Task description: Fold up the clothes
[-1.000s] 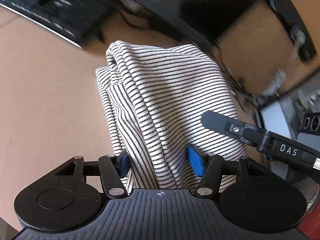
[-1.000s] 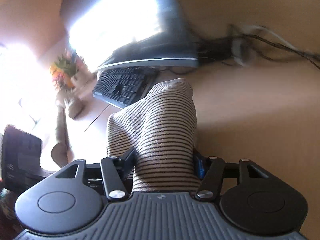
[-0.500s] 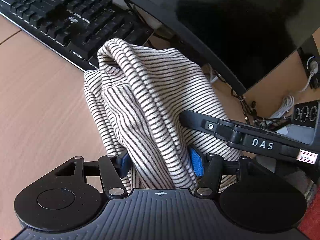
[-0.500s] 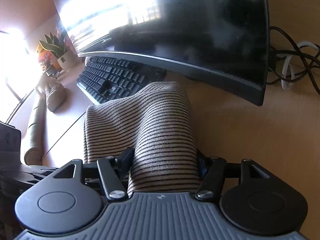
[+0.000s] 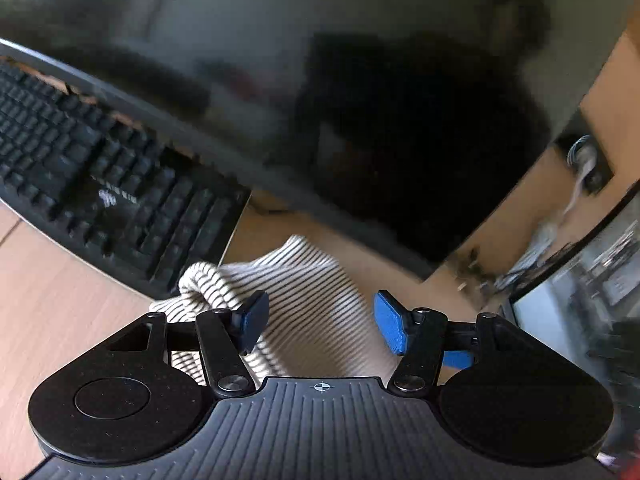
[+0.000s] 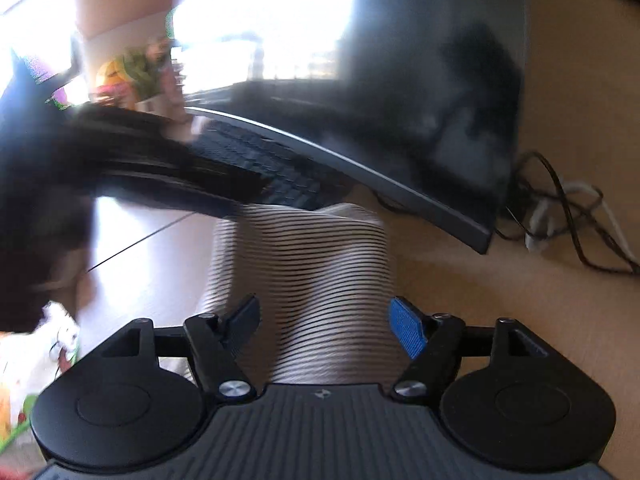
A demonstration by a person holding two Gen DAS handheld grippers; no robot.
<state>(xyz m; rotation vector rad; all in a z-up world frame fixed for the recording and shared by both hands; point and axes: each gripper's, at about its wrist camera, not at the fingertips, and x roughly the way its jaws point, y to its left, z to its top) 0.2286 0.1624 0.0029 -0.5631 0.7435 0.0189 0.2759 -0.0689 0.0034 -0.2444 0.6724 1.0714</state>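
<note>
The black-and-white striped garment lies bunched on the wooden desk below my left gripper, whose blue-padded jaws stand wide apart and hold nothing. In the right wrist view the same striped garment lies folded between and beyond the jaws of my right gripper, which is also open. The cloth touches neither pad that I can see. Both views are motion-blurred.
A black keyboard lies just beyond the garment. A large dark curved monitor stands over it, also in the right wrist view. Tangled cables lie at the right. The blurred other gripper crosses the left.
Both grippers have opened and let go of the striped garment, which now rests on the desk. Both have lifted and tilted up toward the monitor.
</note>
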